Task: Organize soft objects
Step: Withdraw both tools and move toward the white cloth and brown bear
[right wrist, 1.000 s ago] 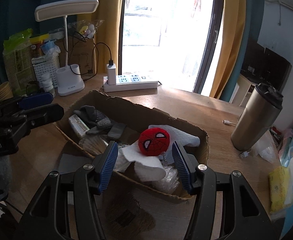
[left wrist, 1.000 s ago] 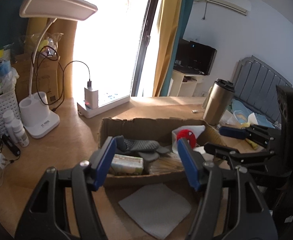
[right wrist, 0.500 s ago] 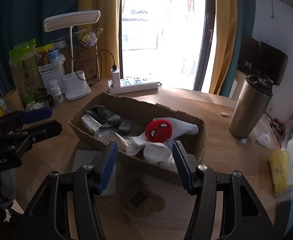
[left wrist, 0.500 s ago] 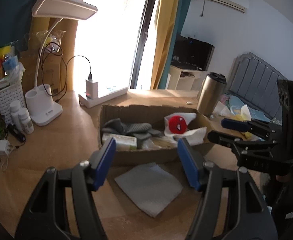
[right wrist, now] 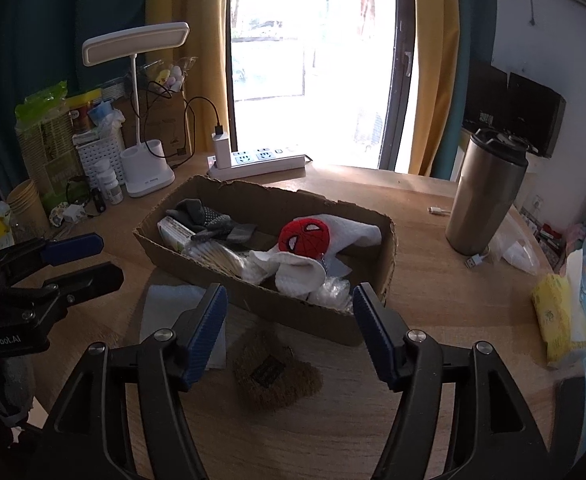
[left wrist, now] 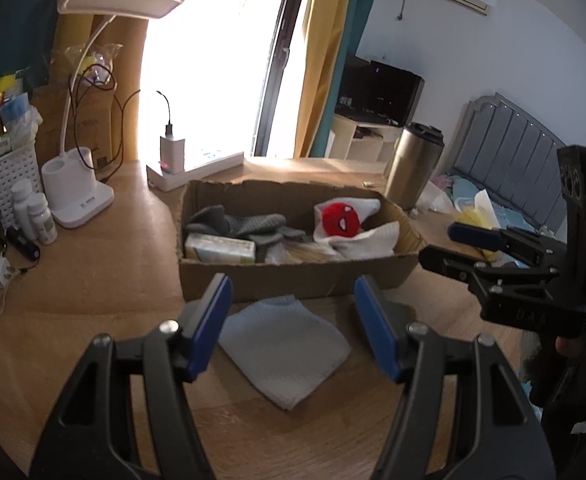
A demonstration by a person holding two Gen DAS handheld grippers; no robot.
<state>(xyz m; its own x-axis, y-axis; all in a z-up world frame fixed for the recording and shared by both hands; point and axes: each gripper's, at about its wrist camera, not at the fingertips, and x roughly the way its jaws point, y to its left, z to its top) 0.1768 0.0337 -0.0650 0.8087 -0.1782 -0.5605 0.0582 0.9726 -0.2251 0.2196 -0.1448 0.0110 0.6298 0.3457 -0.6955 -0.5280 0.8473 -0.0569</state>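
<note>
A torn cardboard box (left wrist: 293, 280) (right wrist: 389, 248) on the wooden desk holds a red spider-mask plush (left wrist: 340, 220) (right wrist: 304, 236), white socks (right wrist: 293, 270), grey gloves (left wrist: 249, 226) (right wrist: 209, 222) and a small packet. In front of the box lie a folded white cloth (left wrist: 285, 354) (right wrist: 165, 304) and a brown fuzzy item (right wrist: 275, 372). My left gripper (left wrist: 293, 324) hangs open above the white cloth, holding nothing. My right gripper (right wrist: 289, 330) hovers over the brown item; its jaws are opening and nothing is between them.
A white desk lamp (right wrist: 147, 170), power strip (right wrist: 259, 160), small bottles (left wrist: 35, 216) and a white basket (left wrist: 11, 168) stand at the back left. A steel tumbler (right wrist: 485, 192) stands to the right, with a yellow tissue pack (right wrist: 557, 320) near the desk's right edge.
Both grippers have pulled back from the box toward the desk's front; the white cloth and brown item now lie under them. The right jaws stand wider.
</note>
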